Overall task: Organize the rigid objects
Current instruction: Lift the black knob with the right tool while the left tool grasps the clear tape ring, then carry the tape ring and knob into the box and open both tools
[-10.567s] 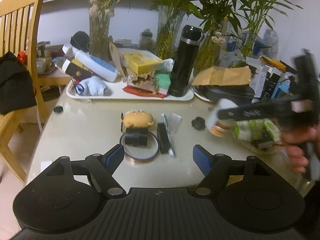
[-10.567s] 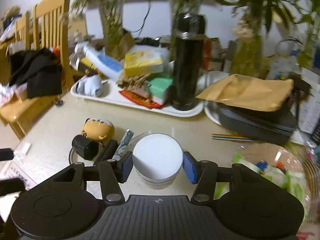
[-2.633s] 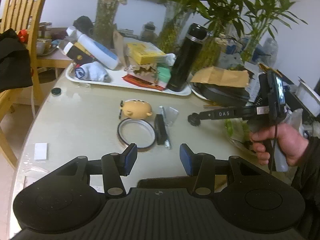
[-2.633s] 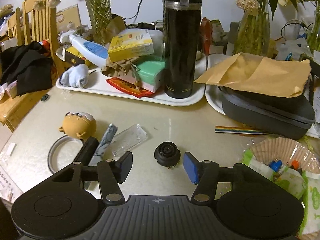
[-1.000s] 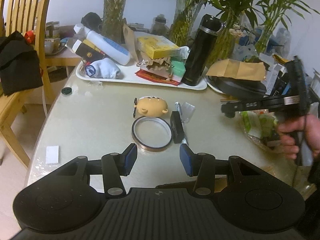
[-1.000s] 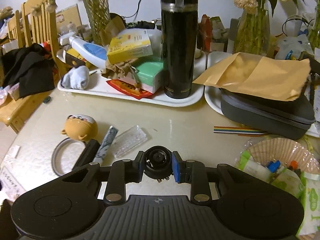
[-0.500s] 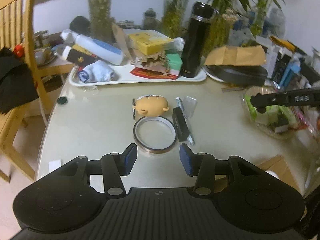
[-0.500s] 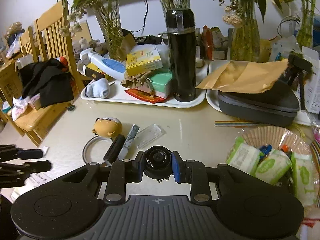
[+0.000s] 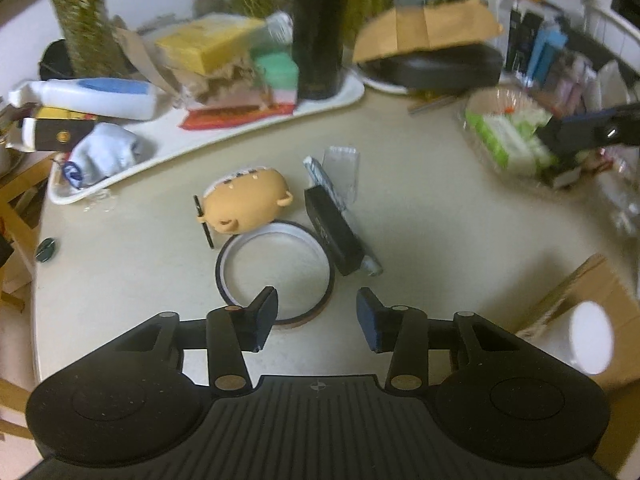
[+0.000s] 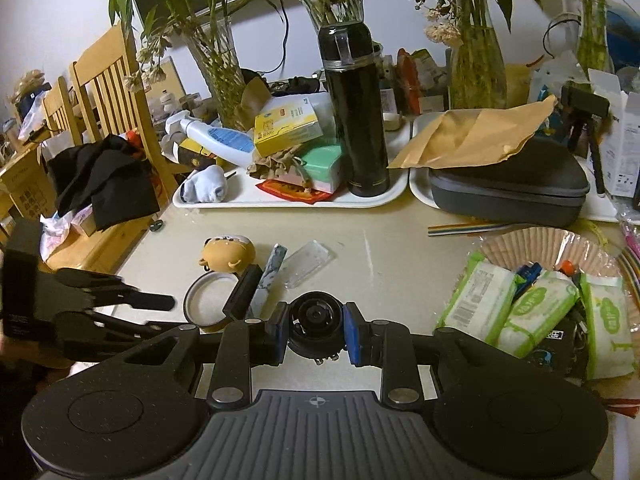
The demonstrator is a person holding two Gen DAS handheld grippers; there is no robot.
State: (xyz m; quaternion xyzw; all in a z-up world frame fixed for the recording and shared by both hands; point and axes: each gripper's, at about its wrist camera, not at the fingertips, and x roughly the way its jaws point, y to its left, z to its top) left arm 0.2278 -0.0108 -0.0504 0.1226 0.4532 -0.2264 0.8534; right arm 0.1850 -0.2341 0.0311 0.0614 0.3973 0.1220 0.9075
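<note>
My right gripper is shut on a small round black knob-like part and holds it above the table. My left gripper is open and empty, just in front of a tape ring lying flat. Behind the ring lie an orange toy figure, a black bar, a patterned stick and a clear plastic case. These also show in the right wrist view: ring, toy, bar. The left gripper shows at the left of that view.
A white tray at the back holds a black flask, boxes and a spray bottle. A dark case under a brown envelope is right of it. A basket of wipe packs is at right. A white jar sits on cardboard. Wooden chairs stand left.
The right gripper closed on the black knob part and lifted it up and back. The left gripper has moved closer to the tape ring and tilted down.
</note>
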